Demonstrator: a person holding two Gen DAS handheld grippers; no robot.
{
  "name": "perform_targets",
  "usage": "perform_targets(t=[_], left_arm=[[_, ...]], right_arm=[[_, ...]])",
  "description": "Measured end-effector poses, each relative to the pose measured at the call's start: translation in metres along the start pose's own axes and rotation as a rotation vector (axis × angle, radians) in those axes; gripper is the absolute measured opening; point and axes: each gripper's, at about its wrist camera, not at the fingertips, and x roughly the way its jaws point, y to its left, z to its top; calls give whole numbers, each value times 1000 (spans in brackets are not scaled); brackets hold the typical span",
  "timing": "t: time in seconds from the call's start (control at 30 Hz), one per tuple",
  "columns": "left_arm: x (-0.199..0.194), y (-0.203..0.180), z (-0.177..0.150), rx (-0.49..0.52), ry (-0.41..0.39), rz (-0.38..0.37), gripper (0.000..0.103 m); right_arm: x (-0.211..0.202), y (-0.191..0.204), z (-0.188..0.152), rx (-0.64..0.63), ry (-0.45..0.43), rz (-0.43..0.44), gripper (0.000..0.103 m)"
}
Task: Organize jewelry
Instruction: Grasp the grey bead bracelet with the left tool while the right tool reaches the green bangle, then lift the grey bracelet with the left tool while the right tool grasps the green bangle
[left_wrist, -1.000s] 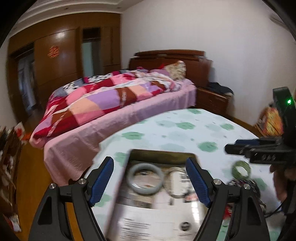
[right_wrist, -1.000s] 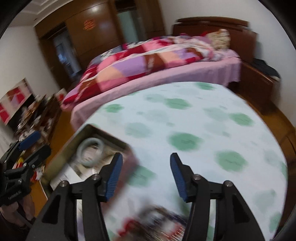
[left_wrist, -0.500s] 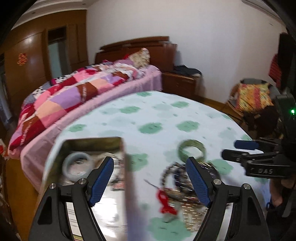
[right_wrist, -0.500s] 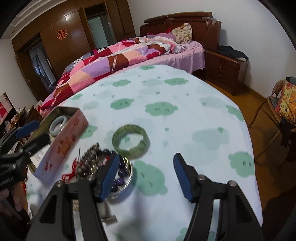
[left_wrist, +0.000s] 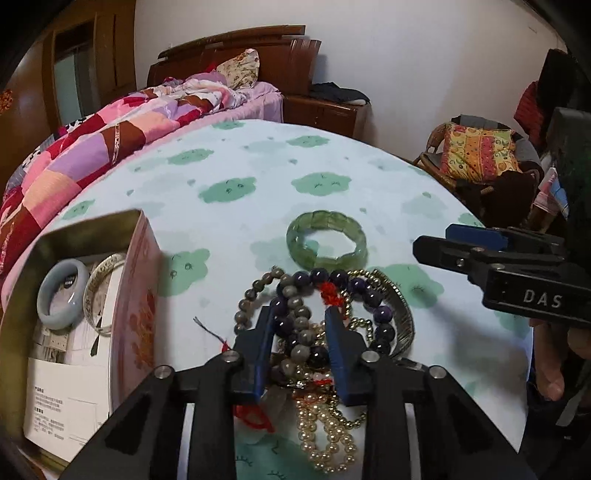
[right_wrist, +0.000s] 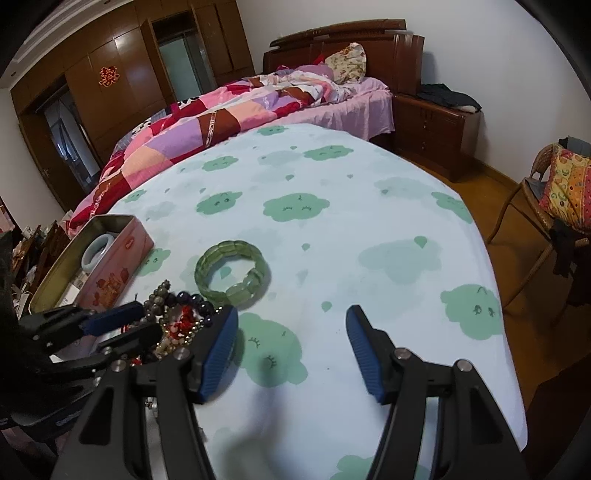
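- Closing on the tangled heap of beaded bracelets (left_wrist: 317, 317), the left gripper (left_wrist: 301, 314) has its fingers narrowed around several grey and purple beads; the jaws are closing at this moment with strands between them, but I cannot tell if the pads press yet.
- The heap lies on the desk (left_wrist: 258, 166) at the lower middle of the left view, with a pearl strand (left_wrist: 325, 435) trailing toward 6 o'clock.
- A green stone bracelet (left_wrist: 327, 240) lies alone at 12 o'clock of the heap, just beside it.
- The open tin (left_wrist: 136, 280) stands at 9 o'clock, already holding a pale jade bangle (left_wrist: 62, 291) and a silver bangle (left_wrist: 101, 291).
- To do this well, I judge the grip should take one strand only; a lift of the whole knot may drag neighbours and spill them.
- The right gripper (right_wrist: 291, 350) hovers with fingers wide and nothing between them, at 3 o'clock of the heap.
- Open cloth stretches toward 12 and 2 o'clock; the desk's edge falls away at 3 o'clock, and the tin's wall stands close at 9.
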Motion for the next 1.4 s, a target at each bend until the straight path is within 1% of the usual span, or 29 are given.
perform_targets(t=[0.03, 0.07, 0.17, 0.3, 0.5, 0.7, 0.83, 0.93, 0.97, 1.0, 1.03, 1.07, 1.1, 1.2, 1.4], left_arm=[[-2, 2, 0, -9, -3, -3, 17], [-3, 4, 0, -17, -8, -6, 9], [-12, 7, 0, -28, -30, -29, 9], [-24, 6, 2, -21, -68, -31, 9], [-45, 13, 16, -32, -147, -7, 9], [-38, 19, 32, -23, -163, 46, 9], [-36, 21, 38, -28, -173, 50, 9], [-36, 19, 40, -22, -180, 45, 9], [-35, 18, 41, -19, -181, 45, 9], [-35, 18, 41, -18, -181, 43, 9], [-36, 18, 41, -18, -182, 41, 9], [-36, 19, 42, -18, -183, 41, 9], [-36, 18, 42, -19, -182, 40, 9], [-37, 19, 43, -25, -184, 33, 9], [-42, 21, 44, -37, -194, 25, 9]], right_arm=[[0, 1, 0, -1, -2, 0, 64], [-1, 1, 0, -1, -4, 1, 64], [-2, 2, -1, 0, -11, 0, 64], [-2, 0, -1, 5, -11, -1, 64], [0, 3, 2, -5, -1, -2, 64], [11, 14, 20, -43, 17, -12, 63], [28, 22, 35, -77, 54, -20, 58], [46, 26, 40, -87, 107, -15, 52], [52, 27, 40, -93, 130, -19, 47], [59, 28, 39, -98, 155, -22, 36], [62, 27, 39, -94, 167, -17, 29], [64, 26, 38, -92, 172, -11, 19], [64, 27, 37, -95, 175, -15, 13], [60, 24, 36, -89, 162, -18, 10], [38, 17, 39, -65, 85, -34, 10]])
